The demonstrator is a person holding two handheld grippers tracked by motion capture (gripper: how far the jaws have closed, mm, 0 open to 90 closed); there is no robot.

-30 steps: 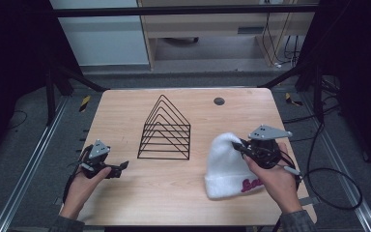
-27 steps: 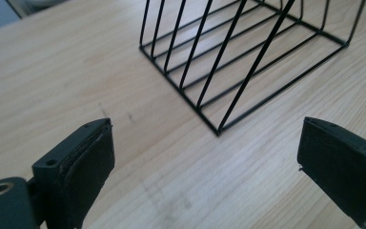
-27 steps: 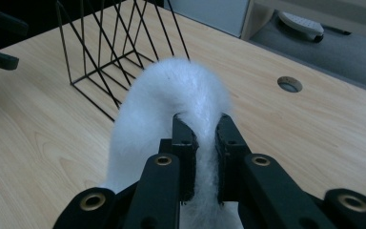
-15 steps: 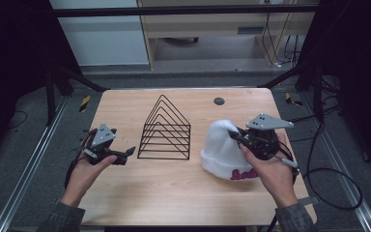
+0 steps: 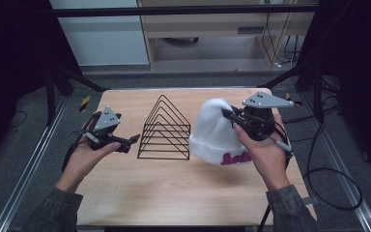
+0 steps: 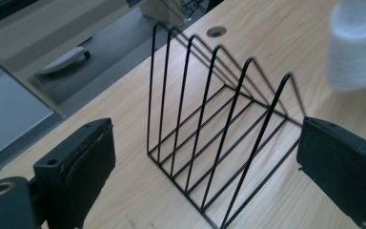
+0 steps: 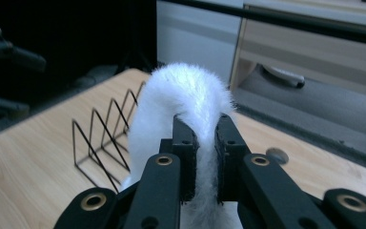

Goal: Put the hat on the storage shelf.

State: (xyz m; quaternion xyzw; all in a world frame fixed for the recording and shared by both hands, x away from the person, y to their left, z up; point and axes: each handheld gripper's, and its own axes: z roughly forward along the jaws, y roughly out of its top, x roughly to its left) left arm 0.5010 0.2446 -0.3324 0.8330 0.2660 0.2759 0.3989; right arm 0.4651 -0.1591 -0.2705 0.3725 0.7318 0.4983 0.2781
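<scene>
Table (image 5: 174, 193) of pale wood, dark room

Both grippers are black, each topped by a grey three-cornered plate dotted with small dark screws. The left gripper (image 5: 134, 138) has two blocky black jaws faced with dark, slightly worn pads. The right gripper (image 7: 205, 143) shows brass-coloured rivets along its black linkage arms, behind the pads. A black cable trails back from each body. The person wears grey-green sleeves (image 5: 53, 212) reaching to the wrists.
</scene>
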